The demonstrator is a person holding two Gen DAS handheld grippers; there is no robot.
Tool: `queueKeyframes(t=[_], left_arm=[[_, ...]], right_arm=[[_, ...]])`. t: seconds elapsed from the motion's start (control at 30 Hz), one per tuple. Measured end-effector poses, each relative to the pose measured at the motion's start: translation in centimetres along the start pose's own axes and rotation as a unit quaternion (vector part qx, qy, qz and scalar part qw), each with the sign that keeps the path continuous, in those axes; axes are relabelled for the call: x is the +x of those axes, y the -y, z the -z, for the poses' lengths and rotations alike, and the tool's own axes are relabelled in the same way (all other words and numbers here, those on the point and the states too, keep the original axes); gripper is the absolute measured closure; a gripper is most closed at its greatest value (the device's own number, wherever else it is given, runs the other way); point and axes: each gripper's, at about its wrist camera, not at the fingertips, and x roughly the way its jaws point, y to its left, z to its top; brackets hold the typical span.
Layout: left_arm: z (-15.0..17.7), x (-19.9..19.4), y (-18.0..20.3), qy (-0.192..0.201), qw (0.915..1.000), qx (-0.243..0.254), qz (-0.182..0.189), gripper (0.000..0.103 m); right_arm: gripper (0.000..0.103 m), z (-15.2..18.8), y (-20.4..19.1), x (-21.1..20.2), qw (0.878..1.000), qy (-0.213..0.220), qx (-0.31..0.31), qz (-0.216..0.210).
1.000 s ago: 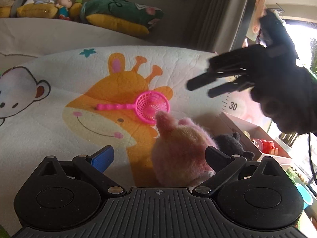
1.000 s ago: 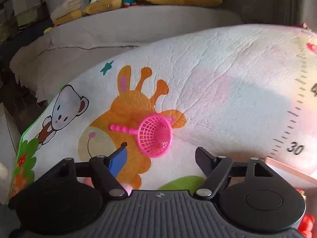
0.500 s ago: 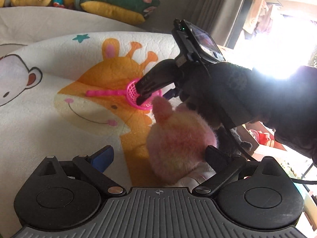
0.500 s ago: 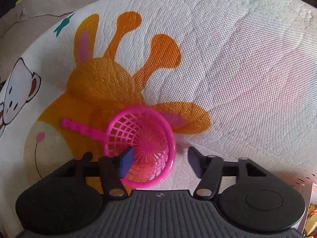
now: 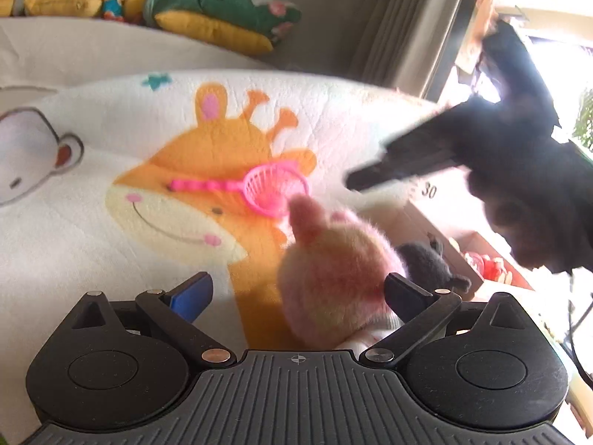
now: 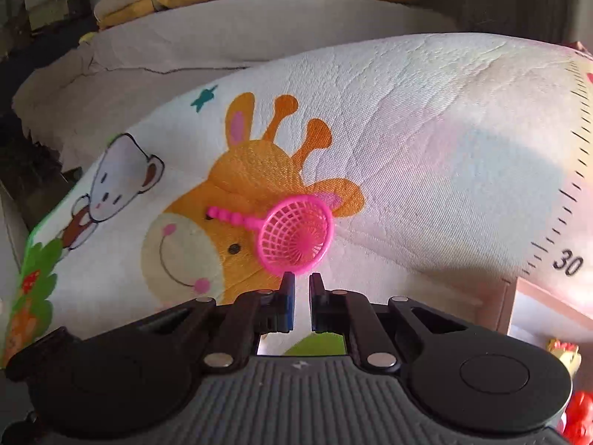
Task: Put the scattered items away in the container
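A pink toy net [image 5: 274,189] [image 6: 296,237] lies on the giraffe print of the play mat [image 5: 111,259]. My right gripper [image 6: 302,282] is shut with nothing between its fingers, and its tips sit just short of the net's near rim. In the left wrist view the right gripper [image 5: 370,181] hovers, blurred, to the right of the net and apart from it. My left gripper [image 5: 296,289] is open. A pink plush toy [image 5: 333,278] sits between its fingers, close to the right one. The open box [image 5: 463,244] [image 6: 519,296] stands at the mat's right edge.
A dark grey plush [image 5: 426,259] lies between the pink plush and the box. Red toys [image 5: 485,267] [image 6: 582,419] lie inside the box. Cushions and dolls [image 5: 207,18] line a ledge behind the mat. A person's dark-gloved hand [image 5: 526,193] holds the right gripper.
The right gripper dropped open around the net's rim, then drew back up and shut without it. The net stays on the mat. The left gripper has hardly moved.
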Motion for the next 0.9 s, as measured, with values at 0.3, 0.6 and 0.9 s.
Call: queueKeyframes(t=[0.3, 0.6, 0.9], left_arm=[[-0.6, -7.3, 3.8, 0.036, 0.9978, 0.055, 0.010, 0.001], [4.1, -8.9, 7.4, -0.051, 0.9918, 0.117, -0.008, 0.001], [7.8, -6.8, 11.1, -0.115, 0.9774, 0.177, -0.011, 0.001]], right_arm=[[0.095, 7.1, -0.5, -7.1, 0.999, 0.003, 0.011, -0.052], [0.094, 14.9, -3.2, -8.9, 0.995, 0.033, -0.063, -0.062], [0.036, 18.6, -1.3, -12.7, 0.992, 0.105, -0.056, -0.027]])
